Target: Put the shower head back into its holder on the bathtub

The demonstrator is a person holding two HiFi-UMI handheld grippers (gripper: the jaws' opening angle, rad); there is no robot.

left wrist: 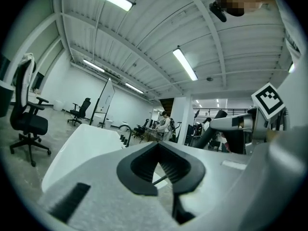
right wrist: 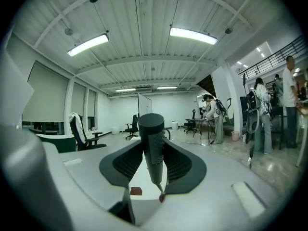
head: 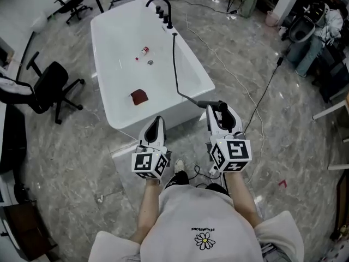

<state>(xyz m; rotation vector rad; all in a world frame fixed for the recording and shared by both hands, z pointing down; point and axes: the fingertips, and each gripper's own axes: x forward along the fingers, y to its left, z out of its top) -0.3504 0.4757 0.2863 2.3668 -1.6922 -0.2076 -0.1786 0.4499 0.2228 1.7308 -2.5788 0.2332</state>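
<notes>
The white bathtub (head: pixel 103 42) stands ahead of me on the marble floor, with a black faucet (head: pixel 161 7) at its far end. A black hose (head: pixel 175 64) runs from the far rim along the right edge to the black shower head (head: pixel 214 105). My right gripper (head: pixel 216 110) is shut on the shower head's handle (right wrist: pixel 153 143), just off the tub's near right corner. My left gripper (head: pixel 156 123) is shut with nothing in it, near the tub's front wall; its jaws (left wrist: pixel 159 170) point level at the tub (left wrist: pixel 86 143).
In the tub lie a red cloth (head: pixel 139 96), a small bottle (head: pixel 144 51) and the drain (head: pixel 150 62). A black office chair (head: pixel 46 89) stands left of the tub. Cables (head: pixel 262 100) trail over the floor at right. People stand far off (right wrist: pixel 211 112).
</notes>
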